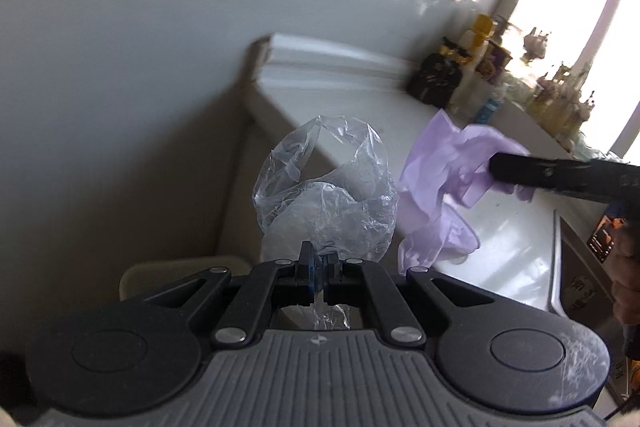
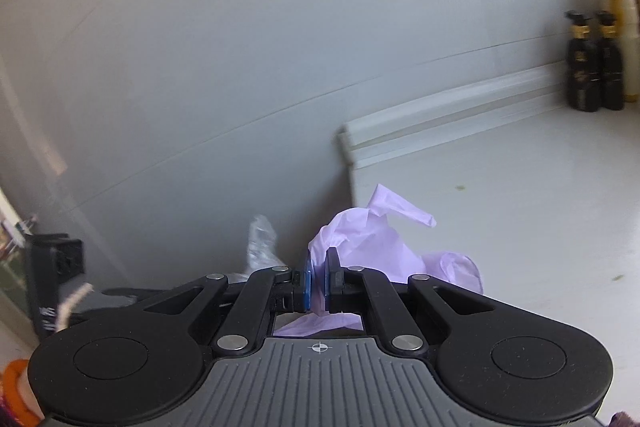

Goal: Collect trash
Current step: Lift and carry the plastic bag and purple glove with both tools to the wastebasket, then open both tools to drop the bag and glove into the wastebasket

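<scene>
My left gripper [image 1: 319,269] is shut on a crumpled clear plastic wrap [image 1: 325,193] and holds it in the air beside the left end of a white counter [image 1: 508,227]. My right gripper [image 2: 319,285] is shut on a crumpled purple glove [image 2: 372,243] and holds it above the counter's left end [image 2: 520,211]. In the left wrist view the right gripper [image 1: 496,167] comes in from the right with the purple glove [image 1: 444,187] hanging from it, close beside the clear wrap. The clear wrap [image 2: 262,241] also shows in the right wrist view.
Dark and yellow-capped bottles [image 2: 596,63] stand at the counter's back against the grey wall [image 2: 240,67]. More bottles and small jars [image 1: 552,91] line the bright window sill. A pale bin rim [image 1: 180,269] shows below the left gripper, beside the counter's end.
</scene>
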Demonstrator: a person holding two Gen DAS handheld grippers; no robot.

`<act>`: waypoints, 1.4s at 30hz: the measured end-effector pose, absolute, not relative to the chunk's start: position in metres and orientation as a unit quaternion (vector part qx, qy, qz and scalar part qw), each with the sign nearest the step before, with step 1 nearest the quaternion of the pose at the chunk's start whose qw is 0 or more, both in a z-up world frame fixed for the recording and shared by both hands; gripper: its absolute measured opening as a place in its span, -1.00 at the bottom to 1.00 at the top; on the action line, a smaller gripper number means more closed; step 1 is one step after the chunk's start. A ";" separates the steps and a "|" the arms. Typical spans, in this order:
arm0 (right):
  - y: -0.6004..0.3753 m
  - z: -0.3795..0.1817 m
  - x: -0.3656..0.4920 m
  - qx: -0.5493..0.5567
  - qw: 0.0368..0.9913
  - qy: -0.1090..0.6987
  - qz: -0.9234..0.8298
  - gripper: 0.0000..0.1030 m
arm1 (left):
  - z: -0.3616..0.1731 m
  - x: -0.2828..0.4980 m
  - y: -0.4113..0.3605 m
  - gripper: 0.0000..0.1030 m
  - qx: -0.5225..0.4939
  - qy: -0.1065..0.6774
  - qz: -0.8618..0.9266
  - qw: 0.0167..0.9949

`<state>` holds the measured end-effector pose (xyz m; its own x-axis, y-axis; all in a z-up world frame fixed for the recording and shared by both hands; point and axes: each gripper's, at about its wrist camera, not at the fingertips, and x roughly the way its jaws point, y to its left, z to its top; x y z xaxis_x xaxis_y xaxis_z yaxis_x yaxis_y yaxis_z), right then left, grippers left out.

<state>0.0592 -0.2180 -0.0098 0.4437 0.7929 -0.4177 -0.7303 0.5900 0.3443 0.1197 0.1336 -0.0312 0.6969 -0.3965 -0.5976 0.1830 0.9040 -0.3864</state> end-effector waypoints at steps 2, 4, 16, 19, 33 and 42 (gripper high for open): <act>-0.207 -0.011 0.053 0.051 0.842 0.277 0.460 -0.93 | -0.044 0.118 0.138 -0.94 -0.160 0.363 -0.151 0.905; -0.196 -0.013 0.046 0.046 0.836 0.279 0.470 -0.93 | -0.058 0.118 0.141 -0.94 -0.162 0.370 -0.136 0.905; -0.154 -0.024 0.033 0.046 0.813 0.288 0.504 -0.93 | -0.138 0.136 0.150 -0.94 -0.177 0.431 -0.058 0.883; -0.149 -0.025 0.037 0.048 0.813 0.292 0.502 -0.93 | -0.161 0.142 0.158 -0.94 -0.187 0.447 -0.038 0.874; -0.096 -0.076 0.070 0.029 0.816 0.370 0.444 -0.93 | -0.234 0.185 0.158 -0.93 -0.205 0.485 0.053 0.848; -0.073 -0.125 0.082 -0.016 0.829 0.411 0.378 -0.93 | -0.268 0.194 0.154 -0.60 -0.192 0.495 0.082 0.843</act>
<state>0.0817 -0.0730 -0.1250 0.3755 0.6144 -0.6939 -0.6401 0.7134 0.2852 0.1936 0.1538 -0.2682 0.4966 -0.0517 -0.8664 -0.3284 0.9128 -0.2427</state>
